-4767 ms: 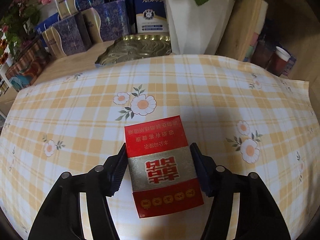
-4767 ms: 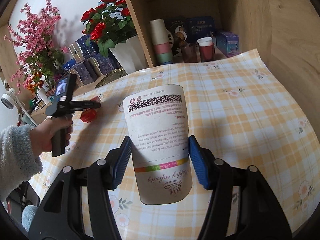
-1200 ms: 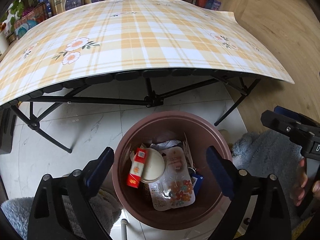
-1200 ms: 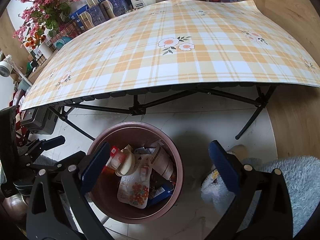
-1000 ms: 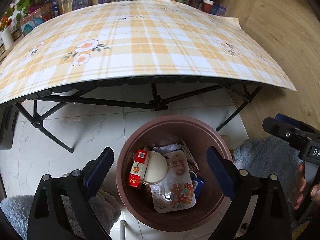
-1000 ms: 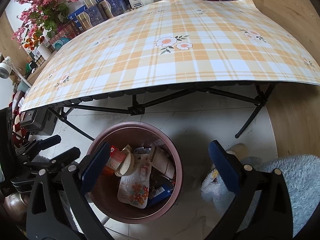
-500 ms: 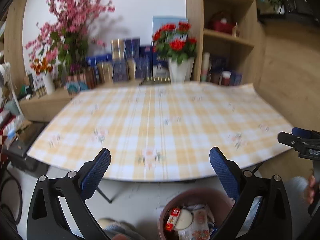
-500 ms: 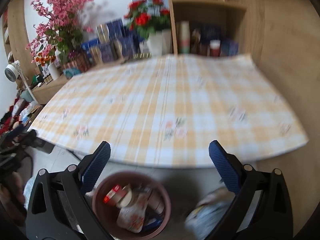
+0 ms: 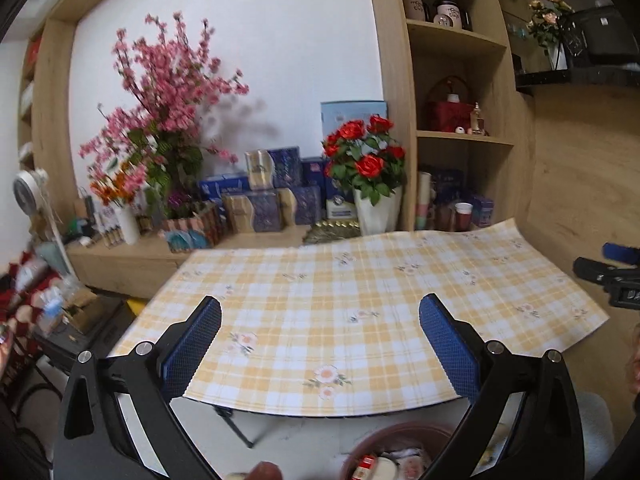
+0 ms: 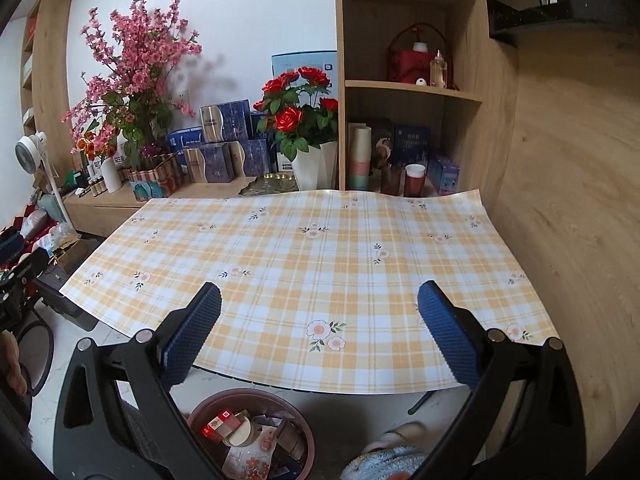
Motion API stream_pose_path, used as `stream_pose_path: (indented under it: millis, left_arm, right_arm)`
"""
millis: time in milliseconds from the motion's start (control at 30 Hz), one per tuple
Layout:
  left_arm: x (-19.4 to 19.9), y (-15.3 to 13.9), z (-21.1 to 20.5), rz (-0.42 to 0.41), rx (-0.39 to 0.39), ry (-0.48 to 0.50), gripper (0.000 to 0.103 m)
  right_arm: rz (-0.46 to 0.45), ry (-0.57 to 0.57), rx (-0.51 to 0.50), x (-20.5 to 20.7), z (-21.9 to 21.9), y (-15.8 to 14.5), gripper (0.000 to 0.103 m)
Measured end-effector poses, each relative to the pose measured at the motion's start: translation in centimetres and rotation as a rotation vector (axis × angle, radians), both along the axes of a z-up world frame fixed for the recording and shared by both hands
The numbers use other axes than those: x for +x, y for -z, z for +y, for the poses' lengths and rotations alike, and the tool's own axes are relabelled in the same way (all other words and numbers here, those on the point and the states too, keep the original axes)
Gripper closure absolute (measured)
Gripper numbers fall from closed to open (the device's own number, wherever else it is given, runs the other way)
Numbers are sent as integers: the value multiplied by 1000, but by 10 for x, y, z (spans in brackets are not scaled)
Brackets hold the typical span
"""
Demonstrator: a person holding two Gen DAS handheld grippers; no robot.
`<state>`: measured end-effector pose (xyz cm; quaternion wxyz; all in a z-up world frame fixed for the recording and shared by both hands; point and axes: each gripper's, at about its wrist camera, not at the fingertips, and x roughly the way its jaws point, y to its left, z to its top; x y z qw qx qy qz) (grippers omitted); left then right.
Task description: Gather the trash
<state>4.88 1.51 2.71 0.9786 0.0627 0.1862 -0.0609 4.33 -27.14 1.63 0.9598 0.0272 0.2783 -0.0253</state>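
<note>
The desk (image 10: 320, 264) has a yellow checked cloth with little flowers on it, and its top is bare. To the left of the desk, by the white wall, stands a small fan (image 10: 30, 152). Next to that, behind the desk, are tall pink flowers (image 10: 132, 64), then blue boxes (image 10: 224, 144), then red roses (image 10: 300, 100) in a white pot. Further right behind the desk is a wooden shelf (image 10: 412, 88) with a stack of cups (image 10: 359, 156) and a red cup (image 10: 414, 180). The left tongs (image 9: 320, 324) are wide open with nothing between the blue pads (image 9: 192, 344); they hang over the near edge of the desk. The right tongs (image 10: 320, 320) are wide open too, and hold nothing. Under the near edge of the desk, on the white floor, sits a brown bin (image 10: 252, 428). The trash (image 10: 240, 436) is inside the bin: a red pack, a round lid and some wrappers. To the right of the bin is a fluffy blue slipper (image 10: 384, 460).
</note>
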Motion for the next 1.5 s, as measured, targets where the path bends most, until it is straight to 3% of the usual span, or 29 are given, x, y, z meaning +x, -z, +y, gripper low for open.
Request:
stream_pose_path:
  millis: [600,1500]
  left_arm:
    - [-16,-23,-4,-20,21,6,6]
    - [-19,-27,-9,-26,41,-3,6]
  right_arm:
    - [-29,-64,-14,-17,24,-18,6]
    - [-48,-77,-30,-15,26,-29,6]
